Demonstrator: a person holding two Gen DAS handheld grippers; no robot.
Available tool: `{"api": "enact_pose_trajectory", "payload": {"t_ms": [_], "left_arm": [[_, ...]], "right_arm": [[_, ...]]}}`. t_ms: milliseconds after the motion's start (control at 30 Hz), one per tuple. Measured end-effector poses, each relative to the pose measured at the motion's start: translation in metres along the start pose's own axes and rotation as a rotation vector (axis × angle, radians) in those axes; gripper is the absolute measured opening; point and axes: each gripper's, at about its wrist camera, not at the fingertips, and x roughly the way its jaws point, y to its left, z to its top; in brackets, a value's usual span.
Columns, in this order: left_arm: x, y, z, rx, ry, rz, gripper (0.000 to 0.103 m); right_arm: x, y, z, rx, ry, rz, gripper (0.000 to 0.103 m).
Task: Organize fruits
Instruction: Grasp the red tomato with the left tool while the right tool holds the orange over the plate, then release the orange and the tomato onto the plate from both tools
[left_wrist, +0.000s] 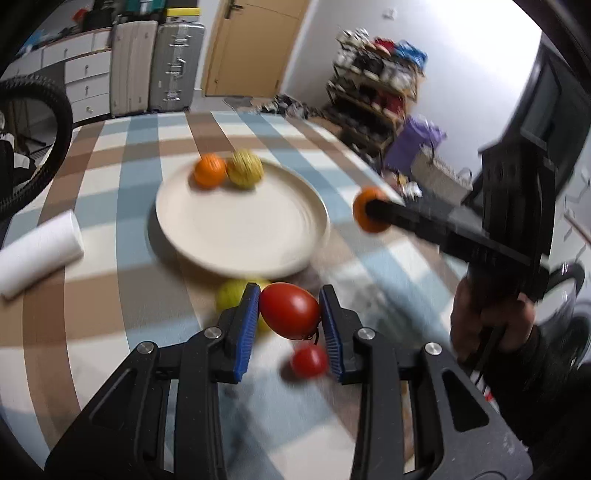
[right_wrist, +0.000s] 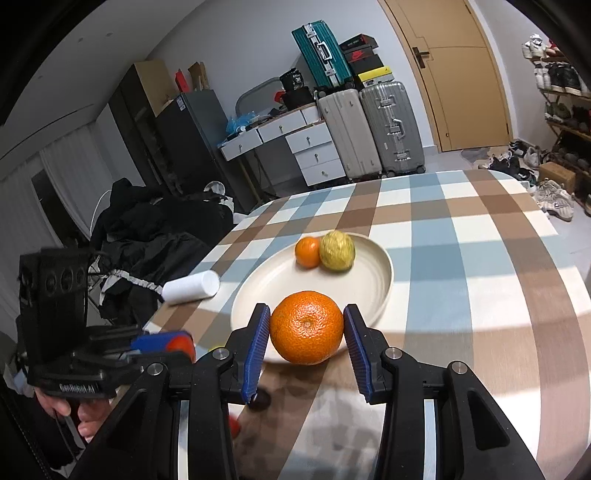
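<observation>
My left gripper (left_wrist: 289, 309) is shut on a large red tomato (left_wrist: 290, 310), held above the checked tablecloth just short of the cream plate (left_wrist: 236, 236). Below it lie a small red tomato (left_wrist: 308, 362) and a yellow-green fruit (left_wrist: 231, 295). My right gripper (right_wrist: 306, 326) is shut on a big orange (right_wrist: 306, 326) at the near rim of the plate (right_wrist: 376, 295). In the left wrist view the same orange (left_wrist: 364, 218) shows at the right gripper's tip, beside the plate. A small orange (right_wrist: 307, 252) and a ribbed yellow fruit (right_wrist: 337, 251) rest on the plate's far side.
A white cylinder (right_wrist: 191, 287) lies on the table left of the plate. A person's hand (left_wrist: 491, 321) grips the right tool. Dark clothes are heaped on a chair beyond the table's left edge. Suitcases, drawers and a shoe rack stand by the walls.
</observation>
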Motion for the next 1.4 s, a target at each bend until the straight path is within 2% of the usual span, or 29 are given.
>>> {"api": "enact_pose_trajectory", "payload": {"t_ms": [167, 433, 733, 1000, 1167, 1300, 1400], "left_arm": [[0.017, 0.022, 0.038, -0.034, -0.032, 0.026, 0.030], [0.064, 0.064, 0.081, -0.044, -0.019, 0.099, 0.030], [0.108, 0.095, 0.095, -0.049, 0.006, 0.132, 0.030], [0.125, 0.102, 0.100, -0.038, -0.014, 0.156, 0.030], [0.129, 0.098, 0.107, -0.019, -0.050, 0.191, 0.030], [0.131, 0.098, 0.106, -0.003, -0.058, 0.215, 0.031], [0.124, 0.097, 0.106, -0.003, -0.064, 0.214, 0.043]], "right_arm": [[0.030, -0.017, 0.025, 0.013, 0.027, 0.011, 0.042], [0.078, -0.041, 0.052, 0.018, 0.076, 0.005, 0.042], [0.115, -0.044, 0.058, -0.026, 0.124, -0.043, 0.042], [0.130, -0.048, 0.057, -0.025, 0.143, -0.091, 0.042], [0.129, -0.048, 0.059, -0.016, 0.127, -0.079, 0.052], [0.115, -0.041, 0.062, -0.022, 0.084, -0.085, 0.071], [0.097, -0.038, 0.064, -0.007, 0.051, -0.080, 0.074]]}}
